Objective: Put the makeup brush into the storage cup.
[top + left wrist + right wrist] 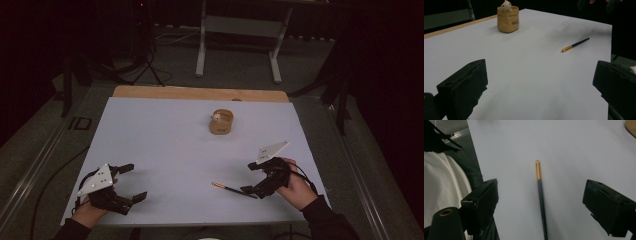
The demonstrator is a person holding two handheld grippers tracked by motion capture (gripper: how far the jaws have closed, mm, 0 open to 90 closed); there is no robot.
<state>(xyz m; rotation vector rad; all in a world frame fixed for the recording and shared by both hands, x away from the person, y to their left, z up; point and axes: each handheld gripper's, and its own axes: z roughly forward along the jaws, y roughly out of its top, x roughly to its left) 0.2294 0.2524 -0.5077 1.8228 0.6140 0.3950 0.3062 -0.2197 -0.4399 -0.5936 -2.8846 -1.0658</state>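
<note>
A thin dark stick with an orange end (pixel 232 189) lies on the white sheet (pixel 175 145) near the front right. My right gripper (pixel 248 178) stands open just right of it. In the right gripper view the stick (pixel 541 202) runs up between the wide-apart jaws of that gripper (pixel 541 195), orange tip pointing away. My left gripper (pixel 136 182) rests open at the front left with nothing between its jaws. From the left gripper (pixel 539 72) the stick (pixel 575 45) lies far off to the right. A tan pot (pixel 221 121) with a small white figure in it stands mid-back.
The pot (pixel 508 20) sits near the table's wooden back edge (pixel 200 93). The pot's rim (pixel 631 126) shows at the corner of the right gripper view. A white garment (pixel 439 182) lies beyond the sheet's near edge. Another table's metal frame (pixel 240 30) stands on the floor behind.
</note>
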